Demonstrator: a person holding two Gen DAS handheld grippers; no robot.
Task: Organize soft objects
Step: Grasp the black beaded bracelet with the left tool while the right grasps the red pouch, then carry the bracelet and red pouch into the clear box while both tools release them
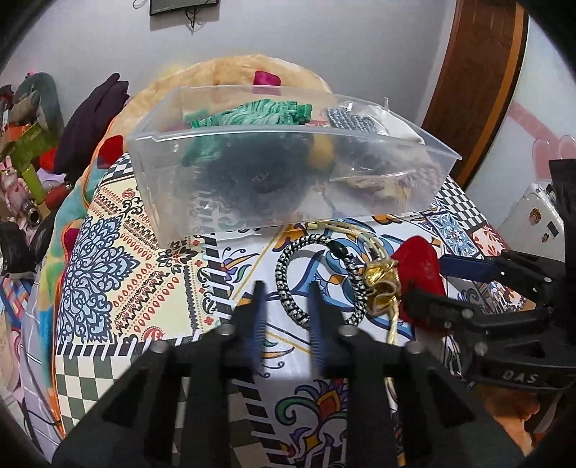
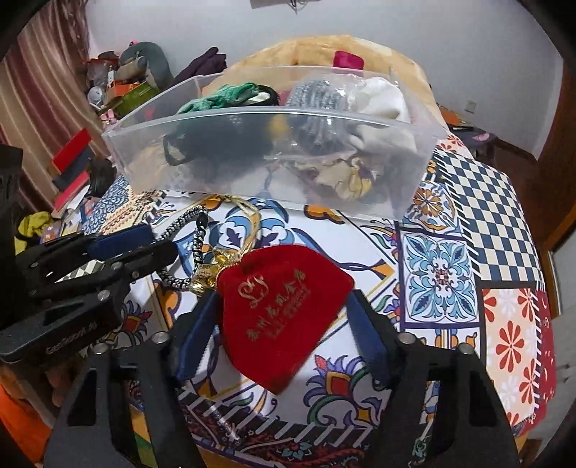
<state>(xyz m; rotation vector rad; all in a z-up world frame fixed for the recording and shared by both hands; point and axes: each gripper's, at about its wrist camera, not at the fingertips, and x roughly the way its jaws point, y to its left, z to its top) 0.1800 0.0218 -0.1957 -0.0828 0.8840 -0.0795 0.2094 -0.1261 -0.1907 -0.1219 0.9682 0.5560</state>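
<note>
Two grippers, both released: right gripper (image 2: pixel 280 316) straddling red velvet pouch (image 2: pixel 280 316), left gripper (image 1: pixel 286 298) beside black-and-white cord loop (image 1: pixel 316 277), clear bin (image 1: pixel 280 169) behind on patterned desk (image 2: pixel 468 252).

Patterned tablecloth (image 2: pixel 450 273); white suitcase (image 1: pixel 532 216) beside table; wooden door (image 1: pixel 478 72)

The wall (image 1: pixel 324 39) behind is plain pale grey – a dark framed panel (image 1: pixel 183 5) hangs high on it. A brown wooden door frame (image 1: pixel 471 82) stands at the right, striped curtains (image 2: pixel 39 90) at the left. The table wears a patterned cloth (image 2: pixel 464 223).
</note>
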